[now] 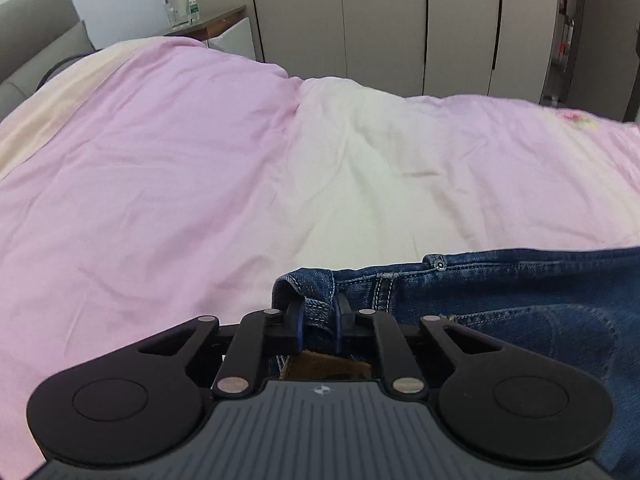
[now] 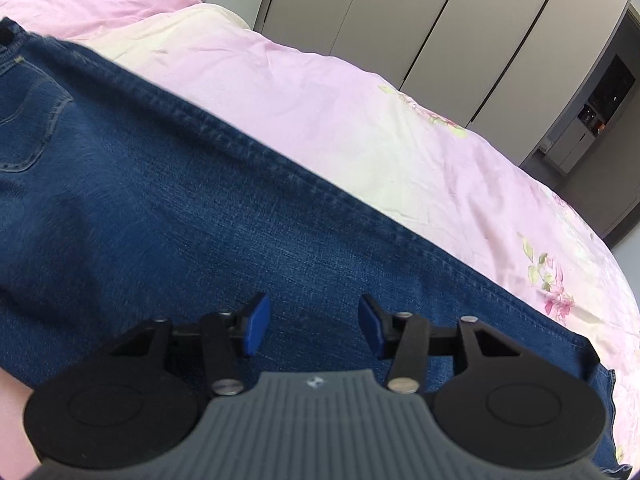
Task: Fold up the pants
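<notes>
Judging from how things lay, the fold was barely begun: the jeans (image 2: pixel 168 208) were stretched across the pink-and-cream duvet (image 1: pixel 160 168), w/ one long outer seam running straight along the far side, and no crosswise fold showed in either view. The left gripper (image 1: pixel 319 316) was clamped on the waistband corner (image 1: pixel 308 288), denim bunched between its blue pads. The right gripper (image 2: pixel 314 326) stood w/ jaws apart over the leg fabric, nothing pinched between them (whether the tips touched the cloth, can't tell). Left to do, prob.: get a hold on the right side too, then bring one end over the other and flatten.

Around: a grey headboard (image 1: pixel 36 32) at the left, a nightstand (image 1: pixel 216 24) w/ a jar and glassware on it, and wardrobe doors (image 1: pixel 380 20) behind the bed. Nothing lay on the duvet to block the fold; its soft wrinkles could let the denim drag, tho.
</notes>
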A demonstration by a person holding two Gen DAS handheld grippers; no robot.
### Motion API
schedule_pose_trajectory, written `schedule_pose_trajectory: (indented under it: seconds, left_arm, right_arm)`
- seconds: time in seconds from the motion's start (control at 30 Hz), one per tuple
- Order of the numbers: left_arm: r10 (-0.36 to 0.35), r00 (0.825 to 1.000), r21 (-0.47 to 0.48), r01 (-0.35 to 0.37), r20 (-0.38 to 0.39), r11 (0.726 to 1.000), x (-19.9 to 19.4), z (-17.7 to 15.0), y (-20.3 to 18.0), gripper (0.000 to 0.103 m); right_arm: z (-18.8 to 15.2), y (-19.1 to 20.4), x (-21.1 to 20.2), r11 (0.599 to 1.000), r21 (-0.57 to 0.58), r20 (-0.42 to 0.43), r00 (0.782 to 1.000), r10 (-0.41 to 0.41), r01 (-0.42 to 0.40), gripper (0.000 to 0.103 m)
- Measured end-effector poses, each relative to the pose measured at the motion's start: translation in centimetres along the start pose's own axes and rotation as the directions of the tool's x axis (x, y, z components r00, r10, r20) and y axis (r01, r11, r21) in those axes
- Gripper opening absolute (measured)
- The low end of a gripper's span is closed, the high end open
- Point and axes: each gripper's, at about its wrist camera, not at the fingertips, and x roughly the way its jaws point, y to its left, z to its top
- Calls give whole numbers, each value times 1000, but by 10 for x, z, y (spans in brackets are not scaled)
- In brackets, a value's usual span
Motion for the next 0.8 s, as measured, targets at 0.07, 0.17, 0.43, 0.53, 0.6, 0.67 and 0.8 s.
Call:
schedule_pose_trajectory:
  seconds: [0.07, 0.17, 0.43, 0.53, 0.6, 0.67, 0.8]
  left_arm:
    - [16, 1000, -13, -16, -18, 1000, 12, -6, -1, 32]
    - [24, 1000, -42, -25, -3, 999, 4, -11, 10, 56]
    - [-92, 996, -236, 90, 2, 968, -83, -42, 59, 67]
    - [-131, 991, -372, 123, 4, 920, -105, -73, 70, 80]
    - [-180, 984, -487, 158, 1, 859, -111, -97, 77, 81]
    - [-250, 968, -595, 205, 6, 778, -109, -123, 81, 81]
    - [-313, 948, -749, 245, 52, 615, -94, -167, 81, 81]
  right_arm:
    - [-2, 0, 7, 1000, -16, -21, 1000, -16, 16, 46]
    - [-2, -6, 16, 1000, 22, -42, 999, -11, 12, 49]
    - [-11, -12, -27, 993, 112, 33, 999, 44, -47, 49]
    - [-23, 0, -54, 985, 138, 76, 992, 97, -107, 49]
    - [-32, 14, -73, 979, 143, 103, 986, 132, -146, 49]
    - [-42, 27, -90, 971, 149, 122, 978, 169, -187, 49]
    - [-63, 65, -109, 952, 133, 139, 957, 256, -274, 49]
